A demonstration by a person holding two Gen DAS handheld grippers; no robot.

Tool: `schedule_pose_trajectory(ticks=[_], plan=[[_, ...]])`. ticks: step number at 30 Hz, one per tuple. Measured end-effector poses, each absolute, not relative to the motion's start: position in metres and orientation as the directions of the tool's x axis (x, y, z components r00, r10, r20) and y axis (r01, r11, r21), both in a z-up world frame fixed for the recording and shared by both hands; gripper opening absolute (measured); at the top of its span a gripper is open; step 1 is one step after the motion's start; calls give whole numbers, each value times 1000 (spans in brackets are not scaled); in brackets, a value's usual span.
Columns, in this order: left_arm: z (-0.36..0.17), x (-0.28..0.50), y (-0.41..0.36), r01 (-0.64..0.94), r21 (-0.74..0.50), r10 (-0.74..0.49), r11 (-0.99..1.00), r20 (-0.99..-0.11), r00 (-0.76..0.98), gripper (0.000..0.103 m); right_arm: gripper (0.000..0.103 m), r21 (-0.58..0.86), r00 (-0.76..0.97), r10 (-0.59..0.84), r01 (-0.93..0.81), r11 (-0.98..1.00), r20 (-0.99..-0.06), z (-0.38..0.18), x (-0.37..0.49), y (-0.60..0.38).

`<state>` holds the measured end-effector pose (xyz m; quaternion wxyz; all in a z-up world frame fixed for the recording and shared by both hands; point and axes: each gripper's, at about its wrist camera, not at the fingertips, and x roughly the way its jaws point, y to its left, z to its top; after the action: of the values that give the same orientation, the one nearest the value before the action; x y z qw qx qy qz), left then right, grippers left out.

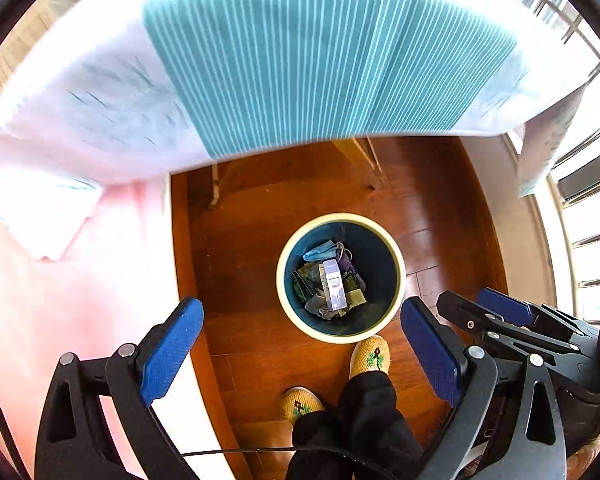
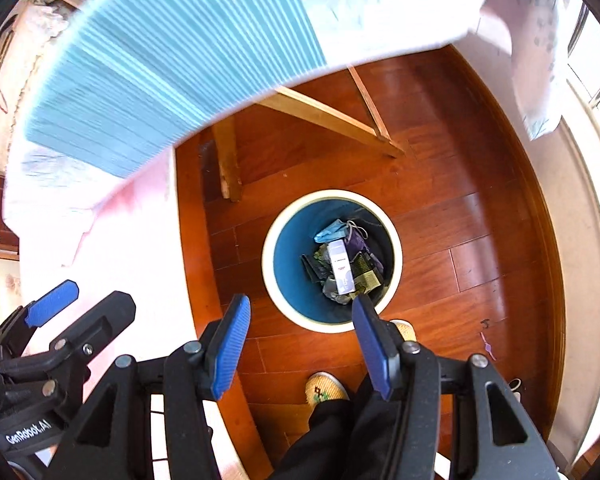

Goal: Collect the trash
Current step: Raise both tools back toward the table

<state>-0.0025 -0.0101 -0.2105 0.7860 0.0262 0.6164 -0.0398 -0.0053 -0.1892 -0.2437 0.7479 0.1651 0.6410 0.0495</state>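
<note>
Floor (image 1: 284, 200) is glossy reddish wood planks. The bin (image 2: 332, 260) has a smooth cream rim, probably plastic. Gripper pads (image 2: 232, 344) are ribbed blue rubbery stuff on matt black frames. Striped teal cloth (image 1: 320, 52) is soft fabric, and the slippers (image 1: 370, 356) are knitted.

White lettering reading "GenRobot.AI" is showing on the black body of the left gripper (image 2: 52, 300), at the near left of the right wrist view. Print on the white box (image 2: 341, 266) in the bin is staying too small to read.
</note>
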Motion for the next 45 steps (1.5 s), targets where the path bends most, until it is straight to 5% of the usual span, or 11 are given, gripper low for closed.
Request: schedule_pose_trajectory(ticks=[15,30,36,45], plan=[[-32,-23,9,88,56,17,995,-919,393,98,58,332,295,316,7,943,-902,-85,-16,-185],[102,-15,29,-91,147,172,985,-756,632,98,57,341,510,402,-213,916,-761,45,49,-185],[132,-10,41,-203,90,207,975,-702,681,98,57,363,521,481,-317,876,-705,77,83,-174],[122,21,63,-238,55,201,970,-732,651,91,57,398,485,525,-345,850,-700,75,135,-155]])
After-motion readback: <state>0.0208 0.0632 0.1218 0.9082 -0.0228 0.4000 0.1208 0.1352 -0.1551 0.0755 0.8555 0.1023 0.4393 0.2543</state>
